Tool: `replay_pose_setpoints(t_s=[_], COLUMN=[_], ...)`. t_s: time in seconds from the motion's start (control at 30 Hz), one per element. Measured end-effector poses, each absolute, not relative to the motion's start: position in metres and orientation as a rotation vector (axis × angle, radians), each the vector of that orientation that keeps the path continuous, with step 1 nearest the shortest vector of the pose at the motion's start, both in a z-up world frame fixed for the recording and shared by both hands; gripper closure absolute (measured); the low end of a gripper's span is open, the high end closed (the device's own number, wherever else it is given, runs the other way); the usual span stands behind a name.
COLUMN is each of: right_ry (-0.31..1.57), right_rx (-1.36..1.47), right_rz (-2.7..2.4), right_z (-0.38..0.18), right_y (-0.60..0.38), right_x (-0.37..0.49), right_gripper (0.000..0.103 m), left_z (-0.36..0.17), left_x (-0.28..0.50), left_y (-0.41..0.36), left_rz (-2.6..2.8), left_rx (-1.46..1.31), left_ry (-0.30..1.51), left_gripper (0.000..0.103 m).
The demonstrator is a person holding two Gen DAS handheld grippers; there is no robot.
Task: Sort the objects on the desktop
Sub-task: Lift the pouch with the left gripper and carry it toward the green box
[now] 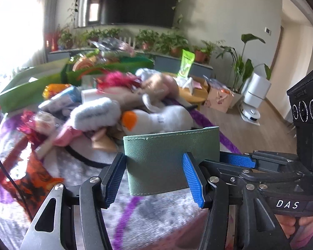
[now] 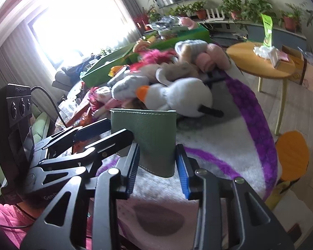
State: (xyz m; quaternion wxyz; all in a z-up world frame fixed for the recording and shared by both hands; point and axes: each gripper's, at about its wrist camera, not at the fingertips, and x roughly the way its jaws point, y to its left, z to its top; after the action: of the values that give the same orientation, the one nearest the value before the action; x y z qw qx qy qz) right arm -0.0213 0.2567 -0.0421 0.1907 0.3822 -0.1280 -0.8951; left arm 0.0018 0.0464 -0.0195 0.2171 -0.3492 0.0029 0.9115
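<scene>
While both grippers clamp it from opposite sides, a green leather-like pouch [image 1: 169, 160] hangs just above the fuzzy grey-and-purple blanket [image 1: 148, 214]. It is a flat, stitched sleeve, suede-matte on one face and smoother and grained on the other [image 2: 154, 137], with pale thread along its edges. The left gripper [image 1: 156, 173] has its ribbed blue pads pressed on the pouch's two side edges, and the right gripper [image 2: 156, 166] pinches a narrower part of the lower end between its own blue pads. Whether the pouch holds anything inside cannot be seen.

Just behind it lies a heap of plush toys: a white goose-like one with an orange beak [image 1: 156, 118], a fluffy grey one [image 1: 96, 112] and a pink-haired one [image 1: 119, 79], all motion-blurred. Green cardboard boxes [image 1: 31, 91] stand beyond, their contents indistinct. Crinkly orange wrappers [image 1: 31, 181] lie at the left, partly cut off. A round wooden side table [image 2: 260, 64] stands apart.
</scene>
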Motion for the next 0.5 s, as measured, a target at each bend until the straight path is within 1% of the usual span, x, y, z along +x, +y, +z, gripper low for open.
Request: replay_pose_setpoints(t_s=[0.5], right_ry=[-0.223], right_rx=[0.951], right_rz=[-2.407], right_z=[-0.007], right_y=[0.183], right_x=[-0.053], right_gripper=[0.067], left_z=[0.01], left_x=[-0.005], left_y=[-0.034], left_rz=[2.716], left_rx=[-0.869], left_ry=[-0.1], left_gripper=[0.047])
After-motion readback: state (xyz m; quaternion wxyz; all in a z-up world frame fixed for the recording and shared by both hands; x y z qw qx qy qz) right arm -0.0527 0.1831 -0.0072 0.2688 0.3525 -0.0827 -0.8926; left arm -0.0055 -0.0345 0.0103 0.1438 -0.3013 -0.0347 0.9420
